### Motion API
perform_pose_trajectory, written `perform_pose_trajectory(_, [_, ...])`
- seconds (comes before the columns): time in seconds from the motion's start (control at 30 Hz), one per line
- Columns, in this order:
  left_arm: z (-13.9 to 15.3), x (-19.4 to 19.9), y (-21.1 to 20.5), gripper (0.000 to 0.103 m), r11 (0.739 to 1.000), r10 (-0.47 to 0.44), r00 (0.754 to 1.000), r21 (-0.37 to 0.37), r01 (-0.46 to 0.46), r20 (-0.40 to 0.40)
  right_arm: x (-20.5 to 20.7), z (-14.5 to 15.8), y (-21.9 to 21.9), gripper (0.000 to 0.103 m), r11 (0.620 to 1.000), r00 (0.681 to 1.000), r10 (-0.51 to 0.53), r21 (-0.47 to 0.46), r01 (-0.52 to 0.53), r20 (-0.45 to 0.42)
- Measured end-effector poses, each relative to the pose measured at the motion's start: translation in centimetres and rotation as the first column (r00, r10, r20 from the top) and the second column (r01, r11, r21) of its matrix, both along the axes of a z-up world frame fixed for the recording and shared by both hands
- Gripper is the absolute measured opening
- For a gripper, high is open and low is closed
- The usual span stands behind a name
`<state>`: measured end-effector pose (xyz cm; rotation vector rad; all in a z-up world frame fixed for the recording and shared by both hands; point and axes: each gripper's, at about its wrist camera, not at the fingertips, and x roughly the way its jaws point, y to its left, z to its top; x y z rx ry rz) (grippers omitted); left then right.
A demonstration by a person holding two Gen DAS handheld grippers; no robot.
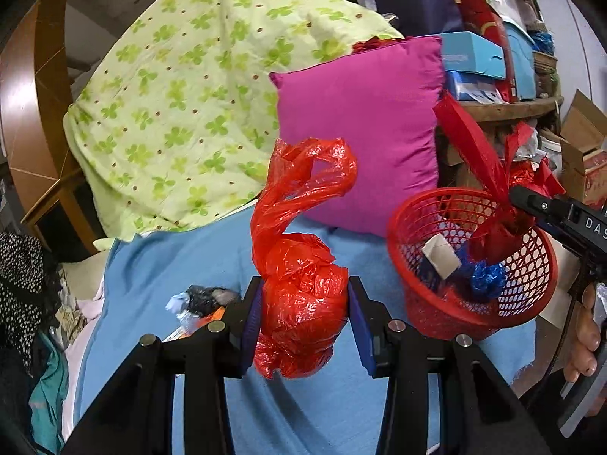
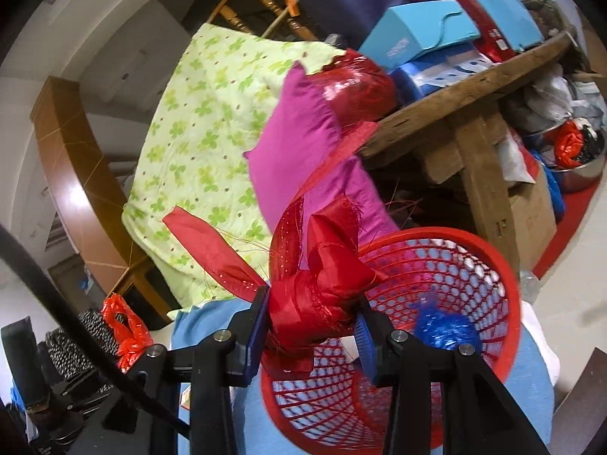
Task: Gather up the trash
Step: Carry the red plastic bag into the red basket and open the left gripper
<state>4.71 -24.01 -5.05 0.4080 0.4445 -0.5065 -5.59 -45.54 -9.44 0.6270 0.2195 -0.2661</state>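
The red bag (image 1: 299, 303) is thin crinkly plastic, pretty glossy. The red bundle (image 2: 322, 303) looks like satiny cloth with frayed edges. The basket (image 2: 436, 284) is hard red plastic mesh, and the blue wad (image 2: 444, 328) in it is shiny foil-like plastic. The pink pillow (image 1: 364, 129) and blue sheet (image 1: 170, 265) are matt cloth. The table (image 2: 455, 98) is rough bare wood.

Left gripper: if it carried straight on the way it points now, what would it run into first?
Probably the magenta pillow, standing beyond the crumpled red plastic bag that the left gripper holds over the blue sheet. Depth is hard to judge; the sheet might come first.
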Motion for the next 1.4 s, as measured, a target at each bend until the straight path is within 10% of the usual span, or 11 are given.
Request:
perform_pose_trajectory(0.6, [0.8, 0.1, -4.8, 0.045, 0.989, -0.145, 0.989, -0.027, 0.144, -0.028, -1.9, -0.7, -3.0, 0.044, 0.994, 0.995, -0.096, 0.059, 0.096, -0.001])
perform_pose_trajectory(0.97, [-0.4, 2.3, -8.7, 0.048, 0.911, -0.400, 0.889, -0.196, 0.361, -0.221, -2.0, -1.4, -4.3, 0.046, 0.978, 0.980, -0.188, 0.082, 0.193, -0.061])
perform_pose_trajectory(1.1, [-1.4, 3.0, -9.9, 0.066, 0.900, -0.429, 0.860, -0.215, 0.380, -0.275, -1.9, -1.4, -4.3, 0.062, 0.977, 0.981, -0.183, 0.094, 0.189, -0.067])
perform_pose_trajectory(1.4, [-2.0, 4.7, -6.3, 0.068, 0.921, -0.362, 0.893, -0.249, 0.300, -0.266, -1.9, -0.7, -3.8, 0.072, 0.979, 0.983, -0.182, 0.085, 0.183, -0.017])
